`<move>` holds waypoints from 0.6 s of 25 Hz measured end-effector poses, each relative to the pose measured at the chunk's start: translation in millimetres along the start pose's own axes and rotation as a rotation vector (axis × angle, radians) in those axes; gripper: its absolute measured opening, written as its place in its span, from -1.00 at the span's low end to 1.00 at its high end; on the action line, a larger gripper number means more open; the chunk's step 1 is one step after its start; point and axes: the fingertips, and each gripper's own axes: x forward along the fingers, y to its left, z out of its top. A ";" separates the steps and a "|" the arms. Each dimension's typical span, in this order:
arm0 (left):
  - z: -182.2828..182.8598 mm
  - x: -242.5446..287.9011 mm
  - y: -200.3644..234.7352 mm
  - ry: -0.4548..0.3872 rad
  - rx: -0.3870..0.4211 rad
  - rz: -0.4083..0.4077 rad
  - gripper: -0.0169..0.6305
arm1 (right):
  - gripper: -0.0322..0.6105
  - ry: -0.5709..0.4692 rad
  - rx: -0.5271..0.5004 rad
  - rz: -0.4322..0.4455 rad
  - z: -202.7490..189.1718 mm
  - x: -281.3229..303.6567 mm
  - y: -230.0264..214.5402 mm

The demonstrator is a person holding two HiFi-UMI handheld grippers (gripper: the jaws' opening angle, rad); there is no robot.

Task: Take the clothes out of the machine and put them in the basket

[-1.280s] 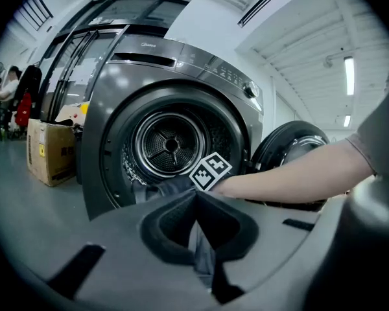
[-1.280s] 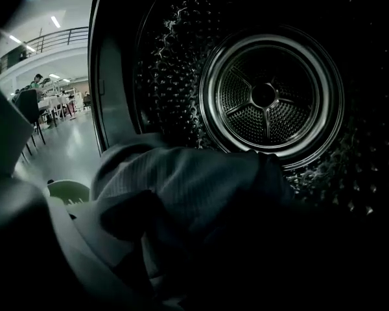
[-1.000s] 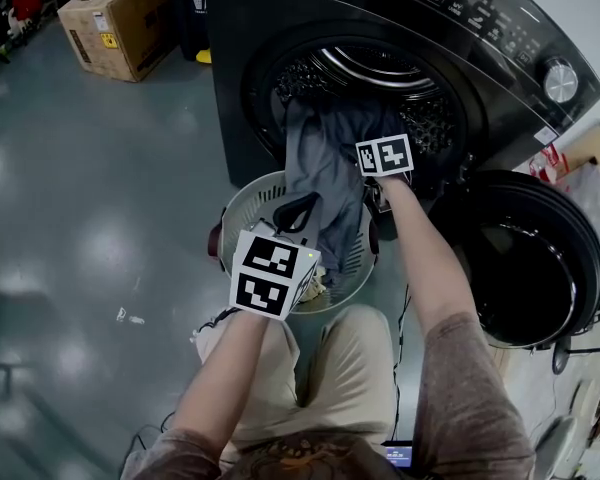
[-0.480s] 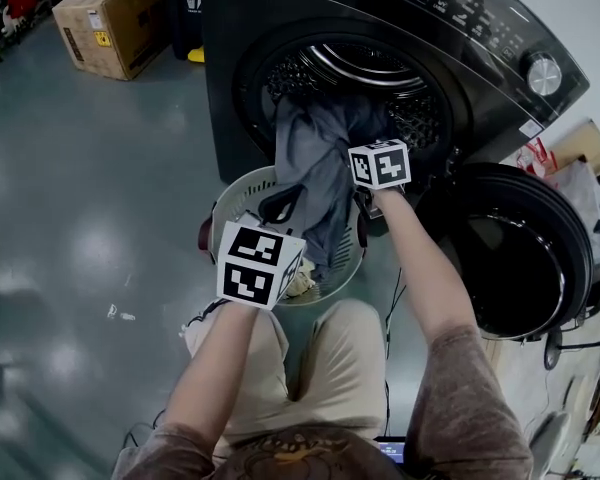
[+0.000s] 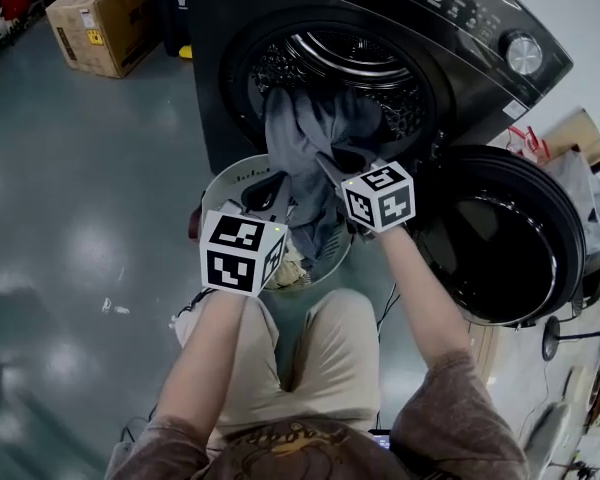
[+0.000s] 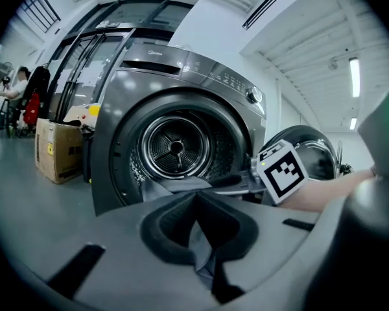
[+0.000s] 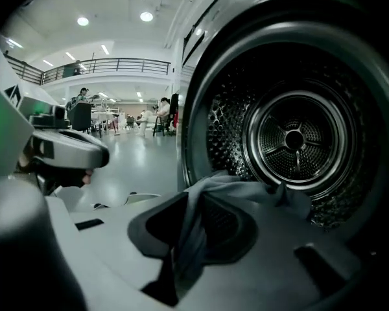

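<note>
A grey garment (image 5: 305, 138) hangs out of the dark washing machine's drum (image 5: 350, 63) and down into the round pale basket (image 5: 220, 173) in front of it. My right gripper (image 5: 332, 168) is at the drum's lower lip; its jaws have just been closing and now pinch a fold of the grey garment (image 7: 246, 186), as the right gripper view (image 7: 181, 238) shows. My left gripper (image 5: 270, 190) hovers over the basket, shut on a lower part of the same cloth (image 6: 201, 251), seen between its jaws (image 6: 198, 232). The drum behind looks bare apart from this garment.
The machine's round door (image 5: 510, 238) stands swung open at the right, close to my right forearm. A cardboard box (image 5: 95, 18) sits on the grey floor at the far left. A pale cloth (image 5: 290, 268) lies in the basket. My knees are just below the basket.
My right gripper has drawn back from the drum toward me and risen, pulling the grey garment further out. The left gripper has barely moved.
</note>
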 end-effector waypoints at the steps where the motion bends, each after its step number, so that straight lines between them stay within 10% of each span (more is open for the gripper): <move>1: -0.8 0.7 -1.3 0.003 0.005 -0.001 -0.94 | -0.71 -0.002 -0.007 0.009 -2.0 -5.6 7.9; 15: 3.0 12.0 -13.6 -0.007 0.009 0.001 -0.94 | -0.73 0.022 -0.018 0.150 -45.6 -57.0 88.9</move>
